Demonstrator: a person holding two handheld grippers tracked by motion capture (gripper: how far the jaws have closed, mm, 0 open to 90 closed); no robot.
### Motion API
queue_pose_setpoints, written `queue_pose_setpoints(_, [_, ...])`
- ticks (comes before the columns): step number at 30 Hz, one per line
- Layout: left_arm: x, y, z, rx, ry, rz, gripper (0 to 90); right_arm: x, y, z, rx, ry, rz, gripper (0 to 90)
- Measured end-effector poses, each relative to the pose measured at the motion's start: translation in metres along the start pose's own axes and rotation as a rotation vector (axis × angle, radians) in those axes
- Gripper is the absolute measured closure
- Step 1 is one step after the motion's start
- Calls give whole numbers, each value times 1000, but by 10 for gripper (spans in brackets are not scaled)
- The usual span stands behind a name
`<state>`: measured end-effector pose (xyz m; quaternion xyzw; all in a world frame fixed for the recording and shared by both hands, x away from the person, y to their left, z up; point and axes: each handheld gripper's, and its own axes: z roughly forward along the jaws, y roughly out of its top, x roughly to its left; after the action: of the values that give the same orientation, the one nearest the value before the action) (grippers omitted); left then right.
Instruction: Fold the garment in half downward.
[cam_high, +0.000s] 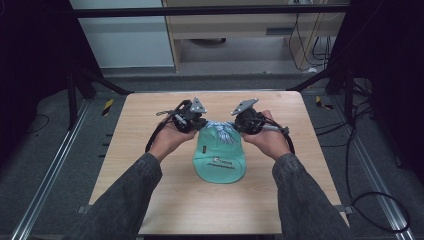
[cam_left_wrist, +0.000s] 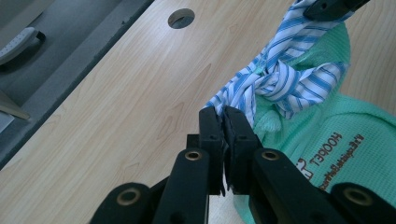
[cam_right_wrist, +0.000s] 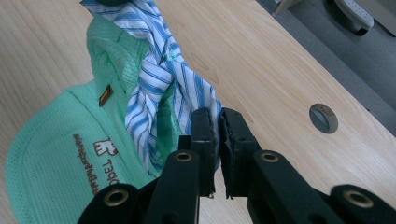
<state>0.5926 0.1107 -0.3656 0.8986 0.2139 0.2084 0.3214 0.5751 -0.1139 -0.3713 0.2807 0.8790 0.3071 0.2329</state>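
A mint-green cap (cam_high: 220, 159) with brown lettering lies on the wooden table (cam_high: 150, 125), brim toward the person. A blue-and-white striped cloth (cam_high: 222, 131) is knotted at its far side. My left gripper (cam_high: 201, 123) holds the cloth's left end, and my right gripper (cam_high: 240, 125) holds its right end. In the left gripper view my left gripper (cam_left_wrist: 224, 122) is shut on the striped cloth (cam_left_wrist: 275, 79) beside the cap (cam_left_wrist: 341, 144). In the right gripper view my right gripper (cam_right_wrist: 215, 122) is shut on the cloth (cam_right_wrist: 156, 79) hanging over the cap (cam_right_wrist: 56, 158).
A round cable hole (cam_left_wrist: 181, 17) sits near the table's far edge, and another hole (cam_right_wrist: 323, 117) with a grey plug lies to the right. Black frame legs (cam_high: 345, 85) and cables (cam_high: 360, 150) surround the table on grey floor.
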Motion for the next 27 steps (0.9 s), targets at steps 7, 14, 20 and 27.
queue_pose_setpoints(7, [12,4,4,-2,10,-20,871,-7,8,5,-3,-14,7,843])
queue_pose_setpoints(14, [9,3,3,-4,17,-7,870,-9,9,7,-3,-19,-2,843])
queue_pose_setpoints(20, [-4,-3,-3,-13,31,16,869,4,3,2,-16,-19,-25,842])
queue_pose_setpoints(27, [-11,-11,-4,-19,28,20,869,13,-2,-1,-26,-16,-39,842])
